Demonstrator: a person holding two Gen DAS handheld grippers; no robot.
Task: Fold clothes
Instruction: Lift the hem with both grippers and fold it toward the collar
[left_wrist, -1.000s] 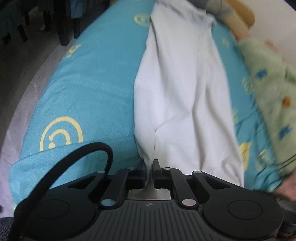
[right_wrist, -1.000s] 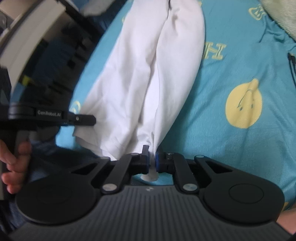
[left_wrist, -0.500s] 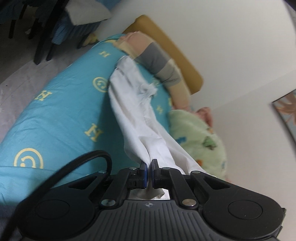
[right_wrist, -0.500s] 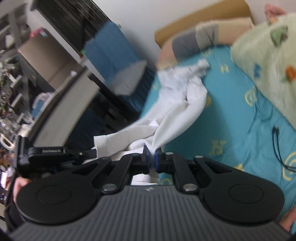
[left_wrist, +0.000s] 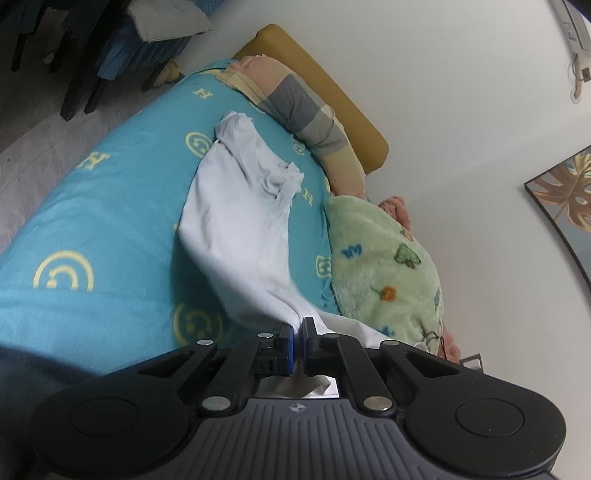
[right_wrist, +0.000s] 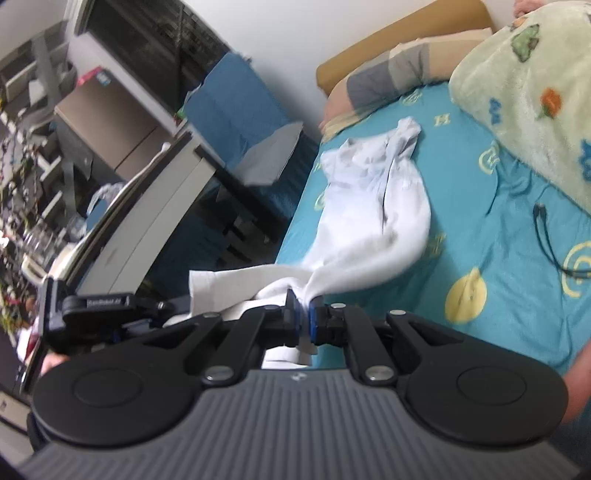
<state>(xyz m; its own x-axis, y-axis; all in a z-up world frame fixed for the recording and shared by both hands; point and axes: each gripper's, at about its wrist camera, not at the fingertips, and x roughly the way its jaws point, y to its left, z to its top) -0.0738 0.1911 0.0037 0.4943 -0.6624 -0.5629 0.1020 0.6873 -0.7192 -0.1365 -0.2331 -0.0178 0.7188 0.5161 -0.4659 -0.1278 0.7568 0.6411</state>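
A white garment (left_wrist: 240, 229) stretches along the teal bed sheet (left_wrist: 96, 221), its far end bunched near the pillows. My left gripper (left_wrist: 298, 326) is shut on the near hem, with white cloth pinched between its blue pads. In the right wrist view the same white garment (right_wrist: 373, 214) lifts off the teal sheet (right_wrist: 509, 258) toward me. My right gripper (right_wrist: 303, 304) is shut on another part of the near edge. The cloth hangs taut between both grippers, and the left gripper's body (right_wrist: 92, 306) shows at the left.
A green fleece blanket (left_wrist: 384, 266) lies along the wall side of the bed. A checked pillow (left_wrist: 295, 103) rests against a mustard headboard (left_wrist: 332, 96). A black cable (right_wrist: 546, 236) lies on the sheet. A desk (right_wrist: 147, 206) and blue chair (right_wrist: 236, 107) stand beside the bed.
Both grippers have risen and tilted up, lifting the garment's near edge off the sheet. The view went from looking down at the bed to looking along it toward the headboard.
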